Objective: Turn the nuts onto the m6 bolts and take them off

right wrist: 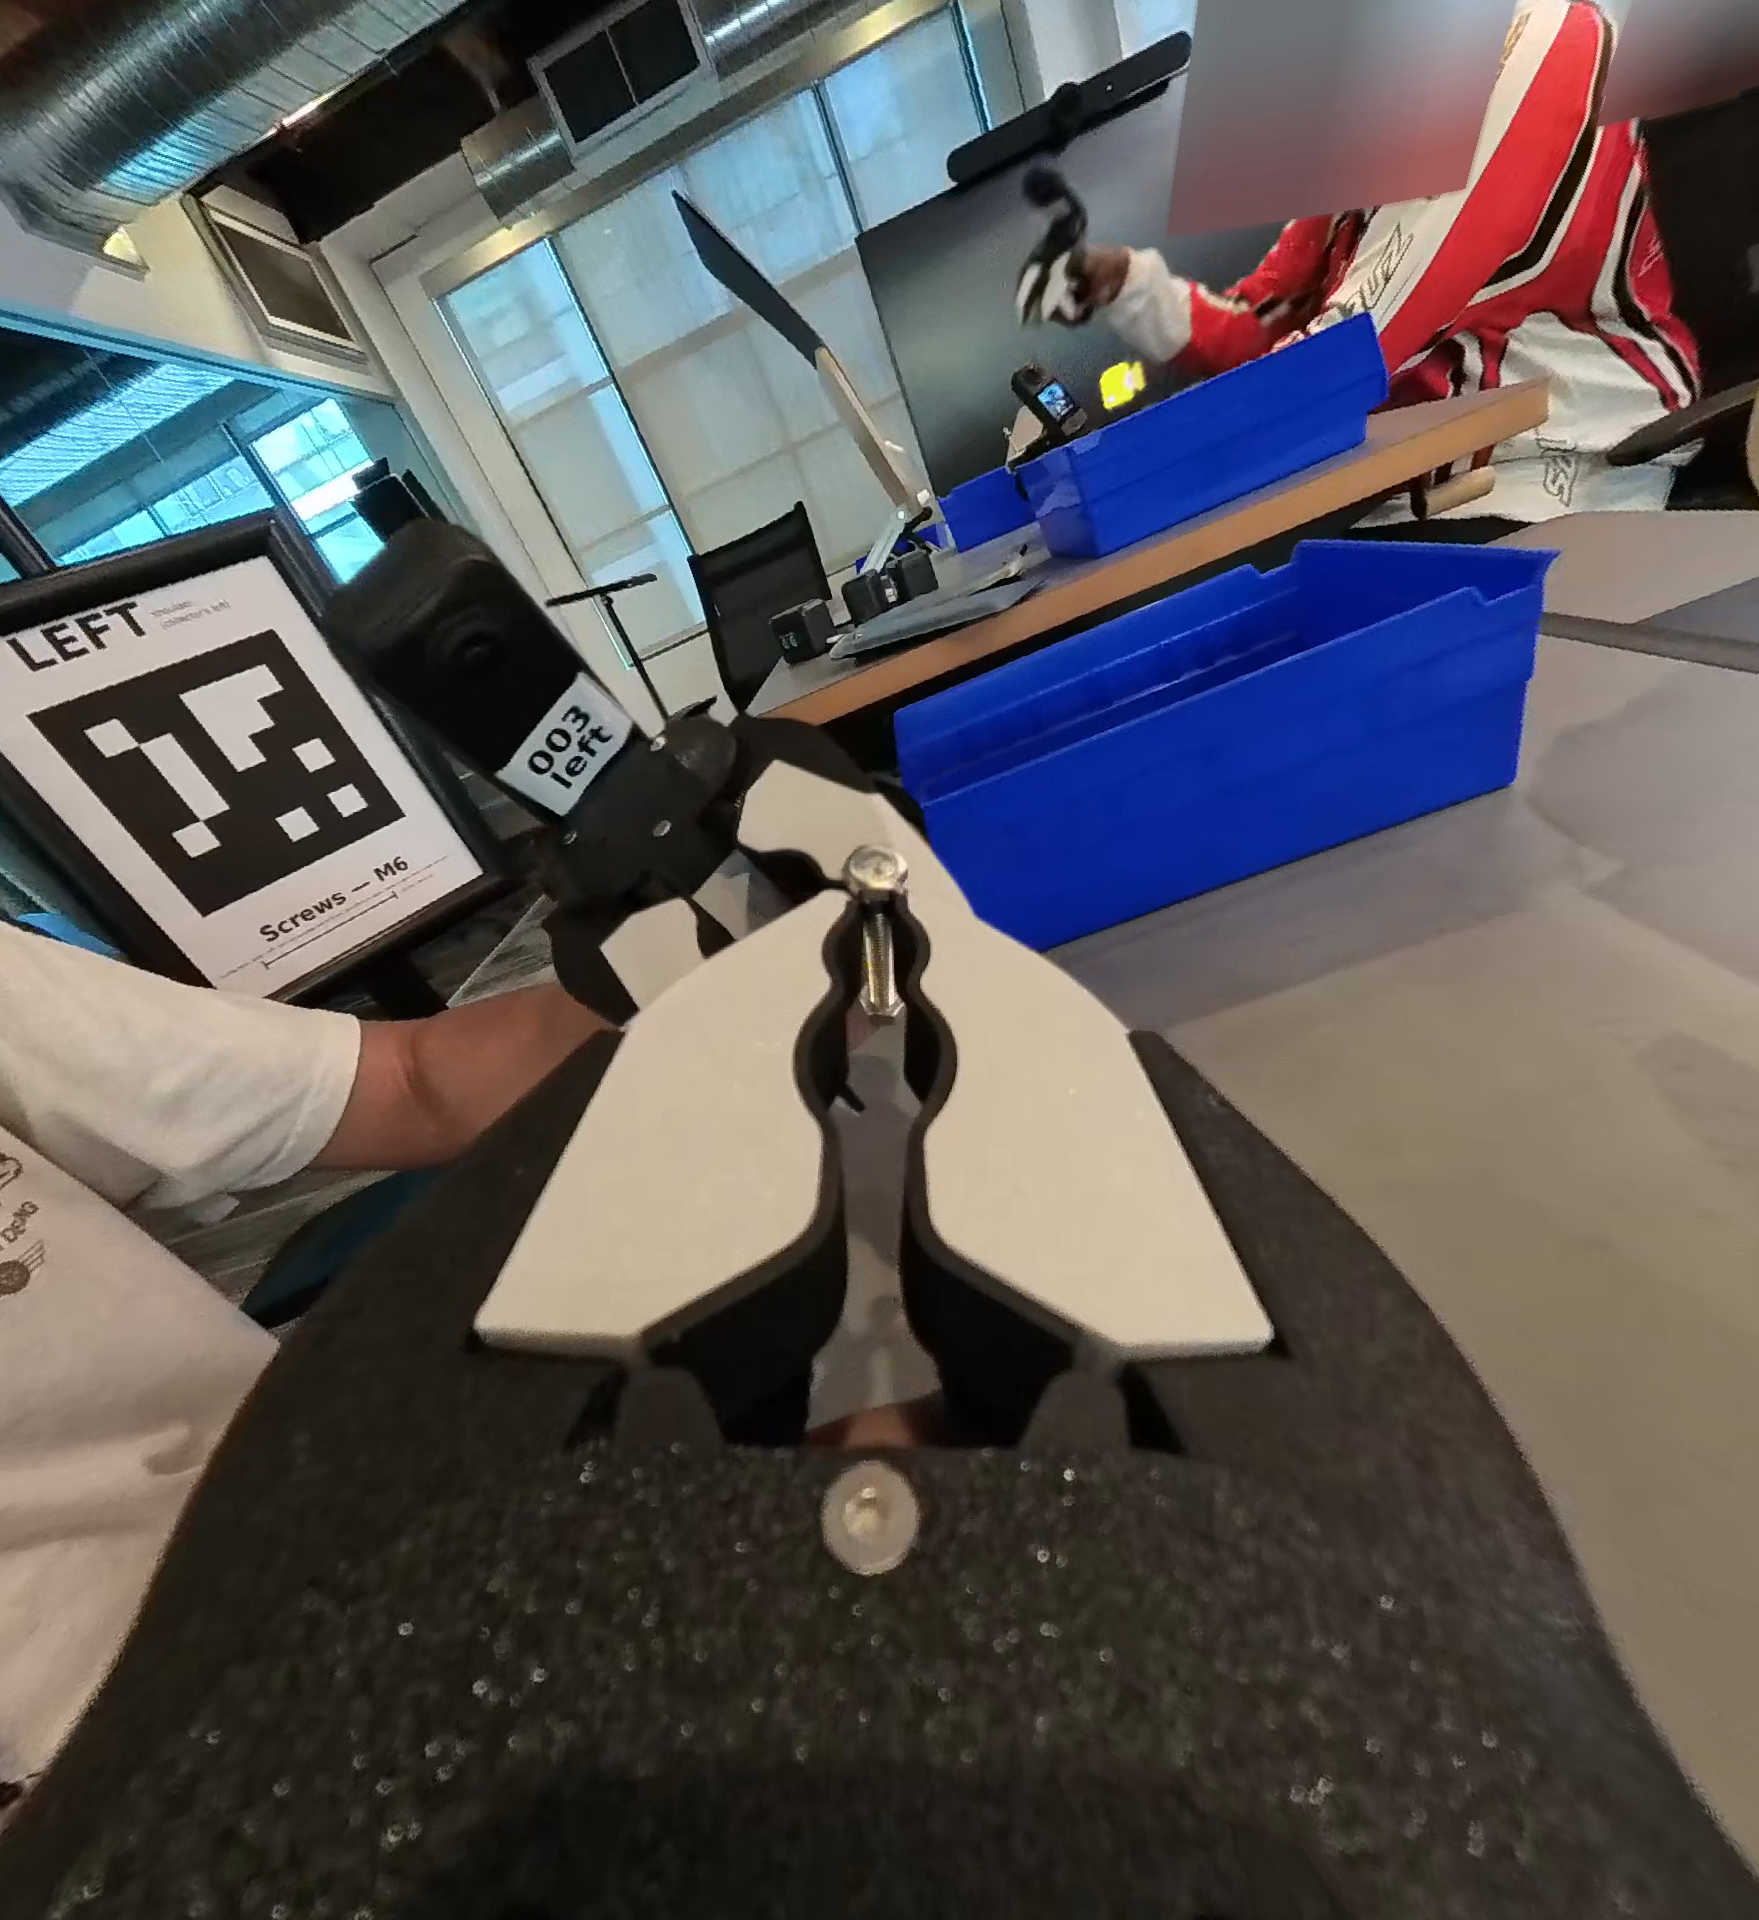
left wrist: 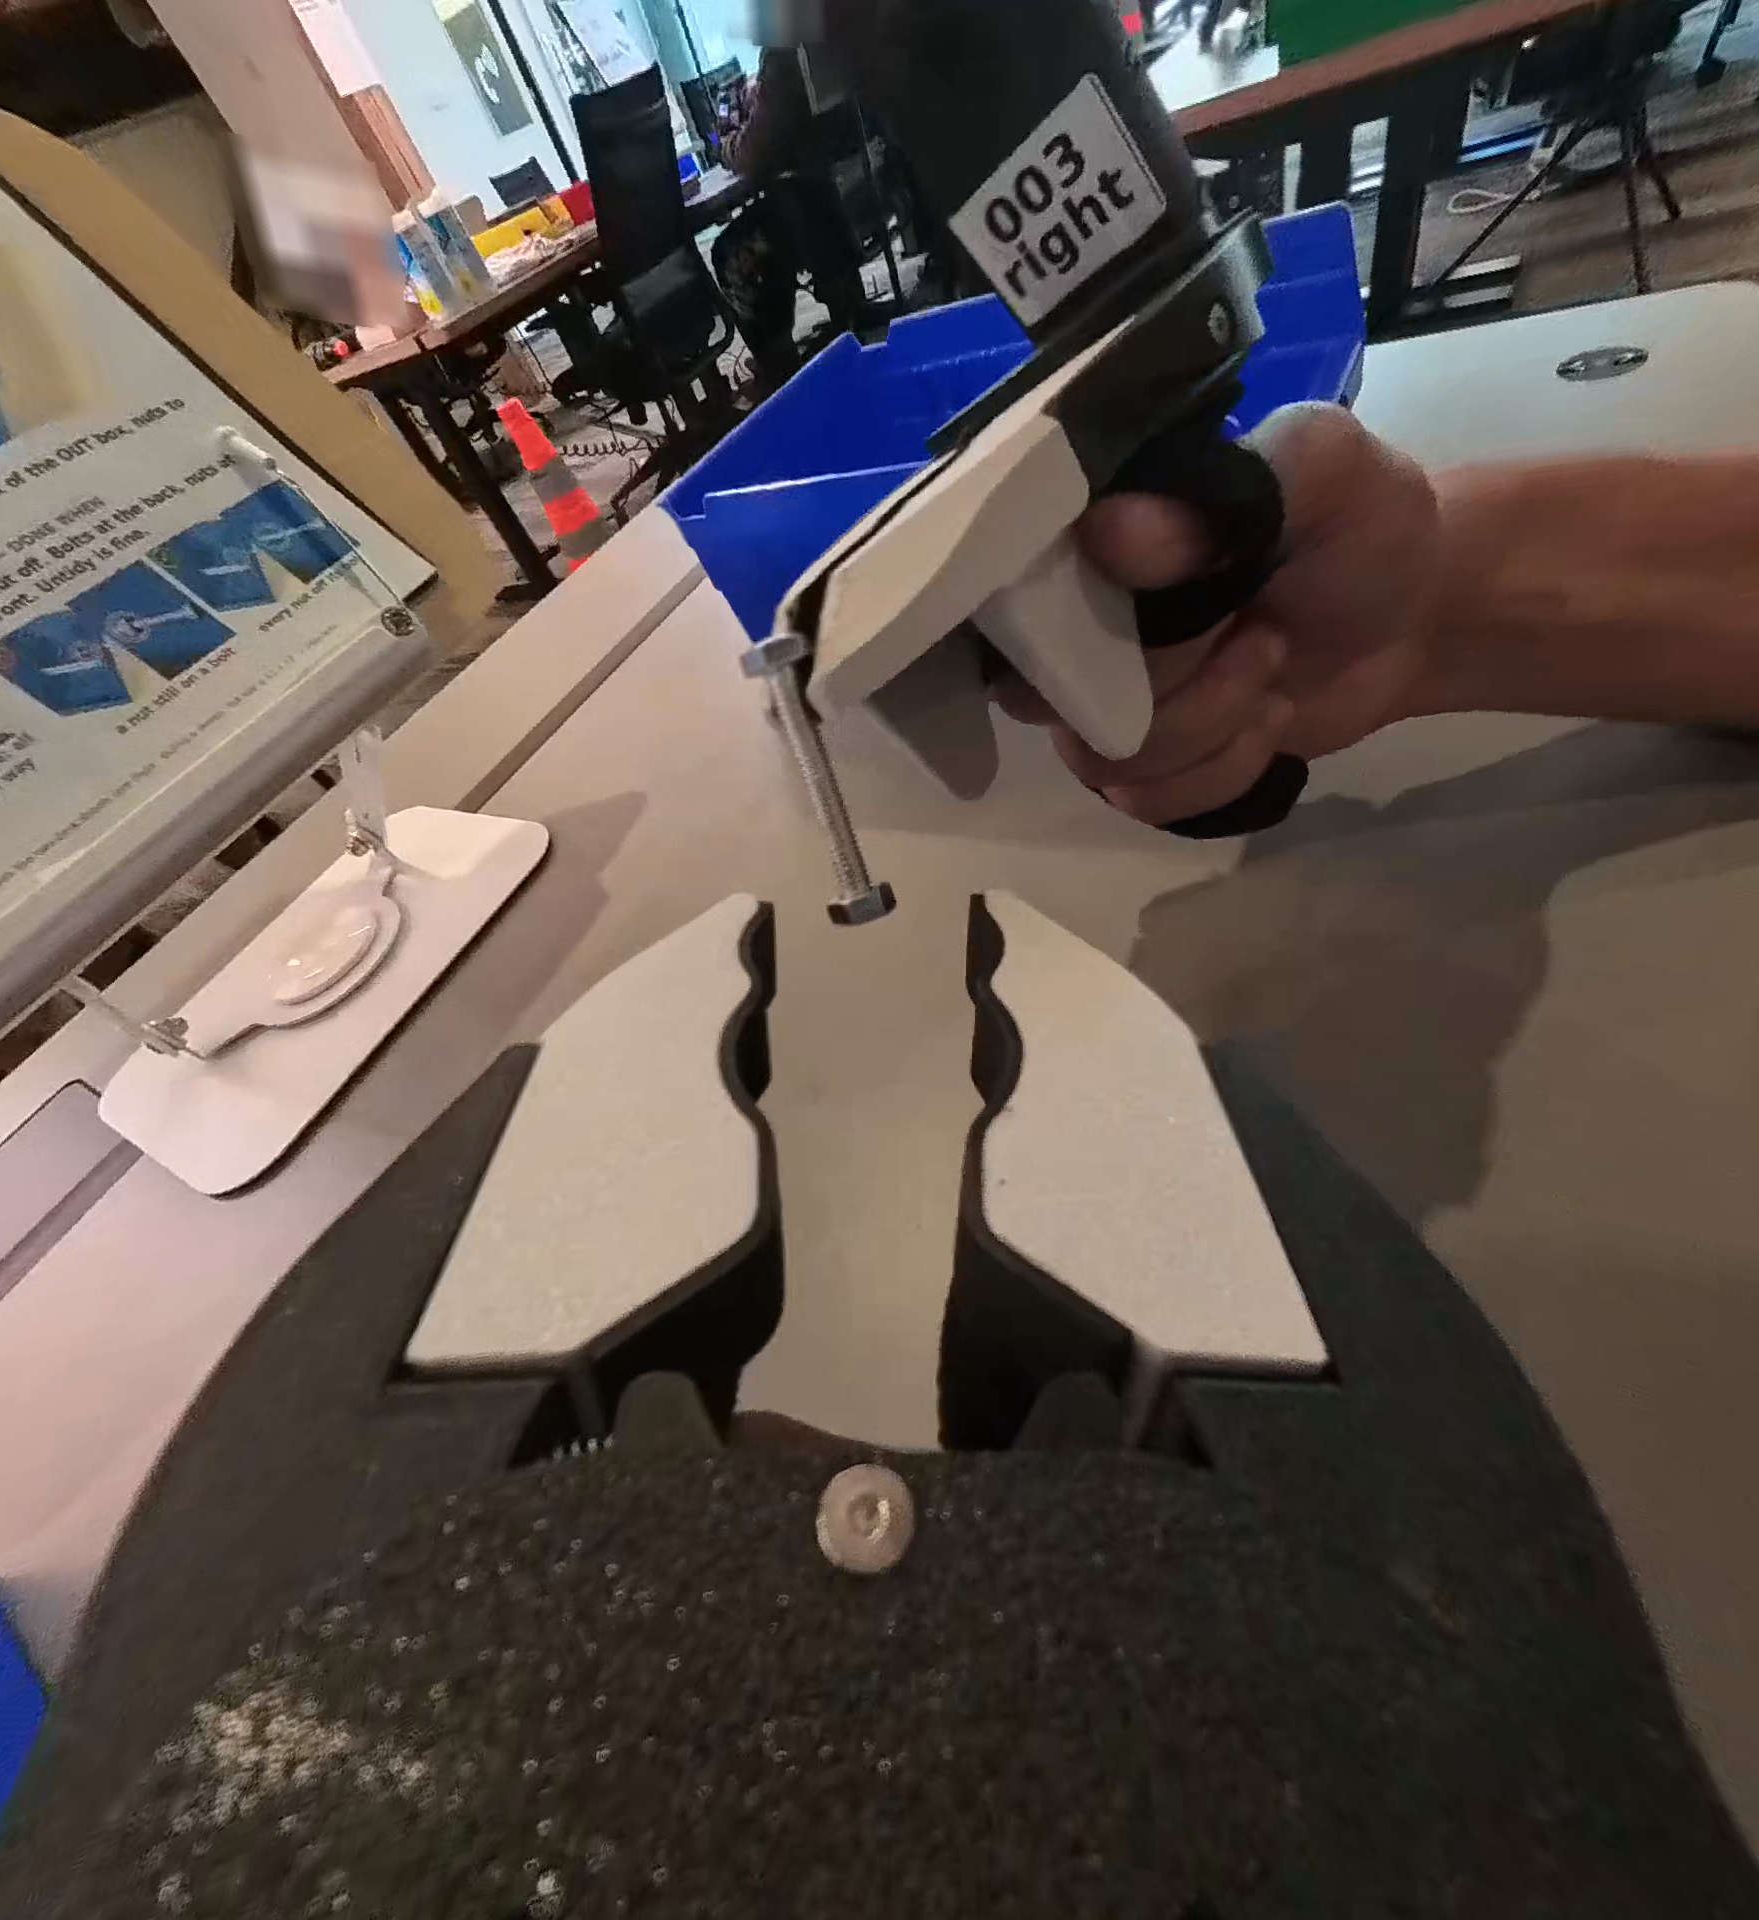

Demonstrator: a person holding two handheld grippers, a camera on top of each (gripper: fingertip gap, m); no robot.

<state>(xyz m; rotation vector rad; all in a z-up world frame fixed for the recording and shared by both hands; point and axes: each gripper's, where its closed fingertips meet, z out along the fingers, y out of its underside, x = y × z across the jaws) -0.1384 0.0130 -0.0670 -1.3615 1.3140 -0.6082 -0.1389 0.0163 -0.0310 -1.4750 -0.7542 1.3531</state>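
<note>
In the left wrist view my right gripper is shut on a silver bolt just below its head and holds it slanted above the grey table. A hex nut sits on the bolt's lower end. My left gripper is open. The nut hangs between its fingertips, and neither pad touches it. In the right wrist view my right gripper clamps the bolt, with the head above the pads and the nut below them. The left gripper's black body is behind it.
An open blue bin stands on the table behind the right gripper and also shows in the right wrist view. An instruction sheet on a clear stand is at the left. A framed marker sign stands off the table. Another person works at a farther table.
</note>
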